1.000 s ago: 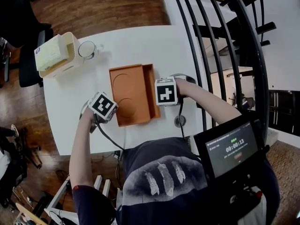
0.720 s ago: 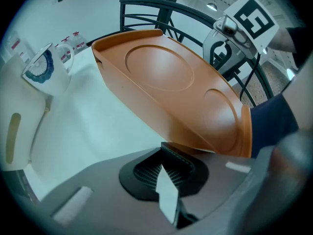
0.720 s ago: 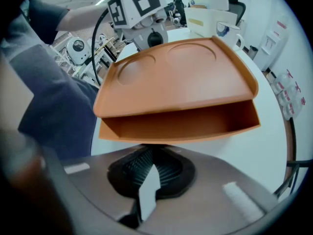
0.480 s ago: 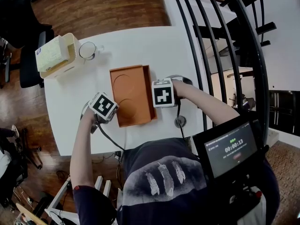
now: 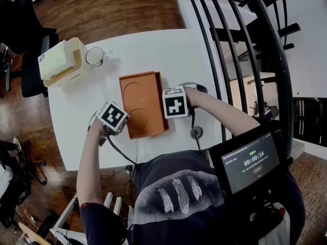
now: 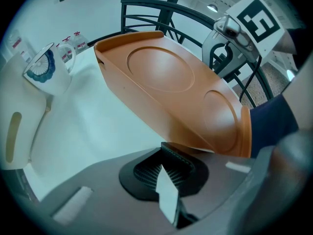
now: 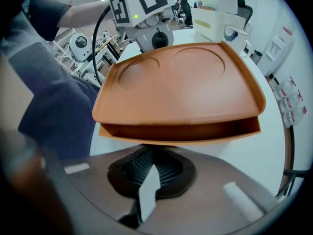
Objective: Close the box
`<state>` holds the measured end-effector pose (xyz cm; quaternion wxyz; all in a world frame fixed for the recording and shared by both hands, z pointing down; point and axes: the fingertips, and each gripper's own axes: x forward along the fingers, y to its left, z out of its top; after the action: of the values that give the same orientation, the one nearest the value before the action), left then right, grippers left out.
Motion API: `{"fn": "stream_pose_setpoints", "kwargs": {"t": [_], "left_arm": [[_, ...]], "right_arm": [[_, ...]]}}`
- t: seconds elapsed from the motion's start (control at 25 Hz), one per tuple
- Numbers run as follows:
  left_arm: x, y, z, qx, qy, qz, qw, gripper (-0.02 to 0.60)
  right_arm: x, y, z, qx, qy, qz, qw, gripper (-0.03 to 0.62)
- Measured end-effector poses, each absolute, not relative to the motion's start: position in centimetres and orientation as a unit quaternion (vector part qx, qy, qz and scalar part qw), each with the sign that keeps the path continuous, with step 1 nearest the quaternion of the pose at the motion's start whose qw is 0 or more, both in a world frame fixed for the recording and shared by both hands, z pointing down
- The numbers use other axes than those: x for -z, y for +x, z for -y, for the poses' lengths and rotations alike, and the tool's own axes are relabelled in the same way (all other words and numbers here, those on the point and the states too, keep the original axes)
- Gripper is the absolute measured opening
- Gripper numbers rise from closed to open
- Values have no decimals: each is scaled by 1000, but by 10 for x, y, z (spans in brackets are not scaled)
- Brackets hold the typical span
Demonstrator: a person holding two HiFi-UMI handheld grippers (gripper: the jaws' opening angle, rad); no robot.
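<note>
An orange box [image 5: 143, 103] lies on the white table [image 5: 153, 47], its lid embossed with two circles and lowered almost flat. In the right gripper view a narrow dark gap still shows between the lid and base of the box [image 7: 181, 82]. My right gripper [image 5: 164, 106] is at the box's right side, jaws shut, tips [image 7: 155, 158] just under the gap edge. My left gripper [image 5: 125, 121] is at the box's lower-left side, jaws shut, tips [image 6: 178, 158] against the lower edge of the box [image 6: 166, 82].
A cream container [image 5: 61, 61] and a glass mug [image 5: 95, 55] stand at the table's far left corner. A small round disc [image 5: 196, 132] lies near the table's front right. Black railing bars [image 5: 240, 34] run along the right side.
My right gripper has moved left against the box and the lid has come down, narrowing the opening on the right side. The left gripper has stayed put.
</note>
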<state>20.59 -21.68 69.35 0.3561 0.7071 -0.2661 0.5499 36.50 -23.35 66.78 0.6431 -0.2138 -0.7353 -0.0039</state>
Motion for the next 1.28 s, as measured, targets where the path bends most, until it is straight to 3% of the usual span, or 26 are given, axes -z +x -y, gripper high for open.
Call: {"fn": "stream_pose_setpoints", "kwargs": {"t": [1.16,1.28], "left_arm": [[-692,202,222,-550,703,285,350,15],[-694,195,206,-563,677,277,384,15]], "right_arm": [[-660,343,238,22,-196,767,611,5],[-651,349,261,13,-158,772,615,5]]}}
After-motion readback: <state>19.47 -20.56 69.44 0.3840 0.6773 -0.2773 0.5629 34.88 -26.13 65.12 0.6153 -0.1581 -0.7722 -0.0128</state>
